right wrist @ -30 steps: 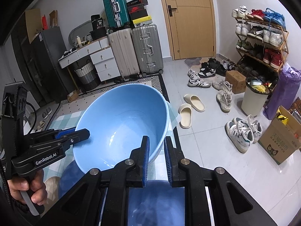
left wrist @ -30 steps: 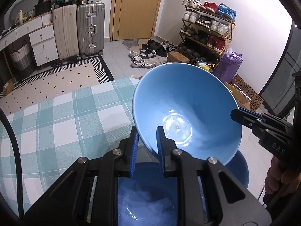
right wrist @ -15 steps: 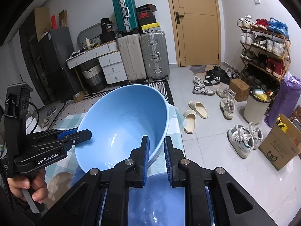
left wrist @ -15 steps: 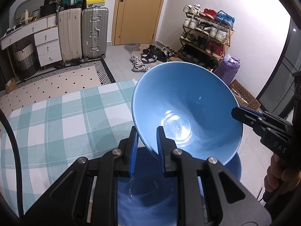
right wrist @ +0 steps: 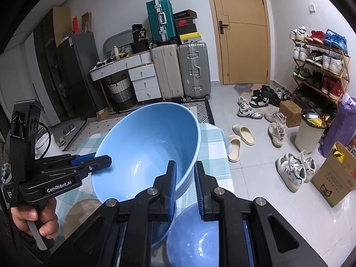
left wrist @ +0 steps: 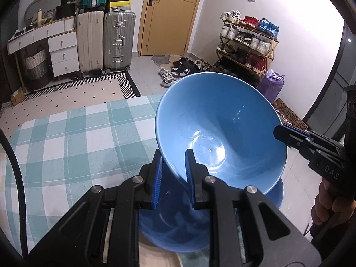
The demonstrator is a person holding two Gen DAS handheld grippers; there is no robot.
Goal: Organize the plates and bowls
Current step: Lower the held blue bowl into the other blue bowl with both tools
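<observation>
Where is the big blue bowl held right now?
The big blue bowl hangs tilted above the checked tablecloth, its rim pinched by the left gripper and right gripper, over another blue bowl.

left gripper (right wrist: 101, 163): "GenRobot.AI" on its side | right gripper (left wrist: 280, 133): "DAS" on its body | black box (right wrist: 141, 34): "36"

Both tools, left (left wrist: 172, 173) and right (right wrist: 184, 185), angle downward, jaws clamped, each gripped by a hand.
</observation>
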